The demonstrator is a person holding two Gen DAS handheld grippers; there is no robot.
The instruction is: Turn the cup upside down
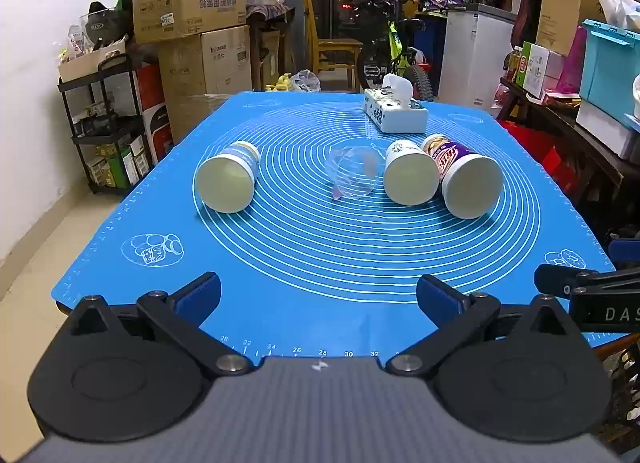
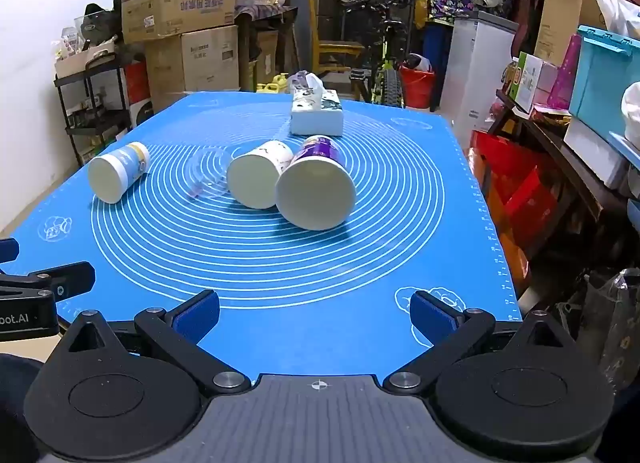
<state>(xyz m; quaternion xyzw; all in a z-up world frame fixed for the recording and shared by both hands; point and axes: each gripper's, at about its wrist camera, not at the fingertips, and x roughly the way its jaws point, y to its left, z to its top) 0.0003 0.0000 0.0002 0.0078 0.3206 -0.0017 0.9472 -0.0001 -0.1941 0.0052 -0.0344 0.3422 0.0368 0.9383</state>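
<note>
Cups, four, on their sides on blue mat (image 1: 320, 263) over counter, mouths toward both grippers. Purple-printed paper cup (image 2: 316, 187) nearest right gripper (image 2: 315, 317); blue-labelled cup (image 1: 228, 177) ahead-left of left gripper (image 1: 319, 297). Both jaws released, empty.

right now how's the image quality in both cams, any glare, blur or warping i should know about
Left wrist view: the clear plastic cup is faint and nearly lost against the blue mat; fisheye bows the mat edges, and the corners are vignetted. Right wrist view: same warping, the purple cup throws a soft shadow toward the right, and the clear cup shows mostly as pale glints. Both are sharp overall, with no strong glare.
</note>
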